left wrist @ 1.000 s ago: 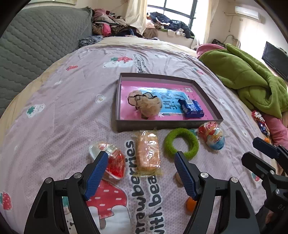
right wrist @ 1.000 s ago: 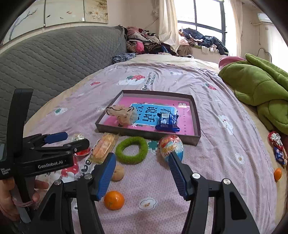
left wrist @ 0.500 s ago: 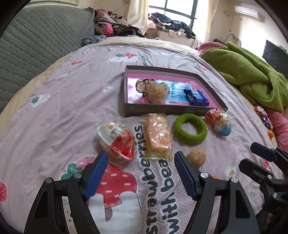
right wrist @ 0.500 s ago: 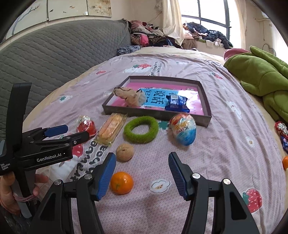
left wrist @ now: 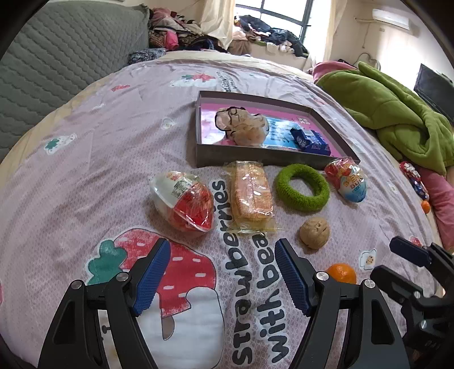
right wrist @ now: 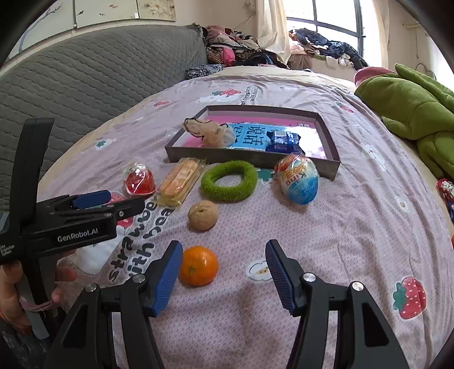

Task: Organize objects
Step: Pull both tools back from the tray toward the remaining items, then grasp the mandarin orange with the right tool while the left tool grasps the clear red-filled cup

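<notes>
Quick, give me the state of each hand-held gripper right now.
Left hand-held gripper: open, holding nothing, above the bedspread.
Right hand-held gripper: open, holding nothing; the orange lies by its left finger, ungripped.

Bright daylight from the window (right wrist: 337, 25) lights both sharp views; fisheye bending darkens the corners.

Both wrist views angled down, near bedspread (left wrist: 85, 170); share tray (left wrist: 204, 163), snacks.
</notes>
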`<act>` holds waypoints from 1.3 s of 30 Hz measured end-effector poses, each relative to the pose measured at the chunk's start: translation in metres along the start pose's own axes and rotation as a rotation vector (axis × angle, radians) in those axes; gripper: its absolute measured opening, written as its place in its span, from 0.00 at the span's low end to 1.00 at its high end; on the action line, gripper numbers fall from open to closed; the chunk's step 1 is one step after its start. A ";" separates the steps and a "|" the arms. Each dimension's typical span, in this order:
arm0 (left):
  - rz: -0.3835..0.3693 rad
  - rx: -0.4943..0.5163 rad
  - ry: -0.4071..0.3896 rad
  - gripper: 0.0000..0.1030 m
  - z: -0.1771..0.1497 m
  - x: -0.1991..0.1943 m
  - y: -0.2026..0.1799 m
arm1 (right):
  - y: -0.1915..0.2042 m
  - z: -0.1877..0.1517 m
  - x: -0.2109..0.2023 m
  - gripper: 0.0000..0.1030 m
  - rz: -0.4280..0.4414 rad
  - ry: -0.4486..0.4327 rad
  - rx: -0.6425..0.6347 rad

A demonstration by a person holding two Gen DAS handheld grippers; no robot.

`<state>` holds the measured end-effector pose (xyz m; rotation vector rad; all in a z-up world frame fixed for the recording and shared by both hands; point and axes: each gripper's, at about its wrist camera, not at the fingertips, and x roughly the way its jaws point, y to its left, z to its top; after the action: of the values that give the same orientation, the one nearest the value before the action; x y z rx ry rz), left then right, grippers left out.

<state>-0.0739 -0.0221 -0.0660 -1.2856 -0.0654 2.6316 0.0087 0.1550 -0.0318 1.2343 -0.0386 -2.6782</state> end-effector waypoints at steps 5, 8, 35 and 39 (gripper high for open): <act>-0.008 0.007 0.002 0.75 -0.002 0.000 -0.003 | 0.004 -0.006 0.003 0.59 0.005 0.011 -0.006; -0.003 0.004 0.003 0.75 -0.003 0.001 -0.004 | 0.006 -0.008 0.004 0.59 0.007 0.016 -0.009; -0.011 -0.064 0.047 0.75 -0.008 0.016 0.015 | 0.017 -0.022 0.024 0.59 0.019 0.067 -0.038; 0.010 -0.068 0.043 0.75 -0.006 0.021 0.016 | 0.019 -0.023 0.026 0.59 0.023 0.070 -0.037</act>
<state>-0.0840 -0.0339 -0.0879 -1.3664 -0.1426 2.6304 0.0131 0.1334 -0.0643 1.3073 0.0065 -2.6027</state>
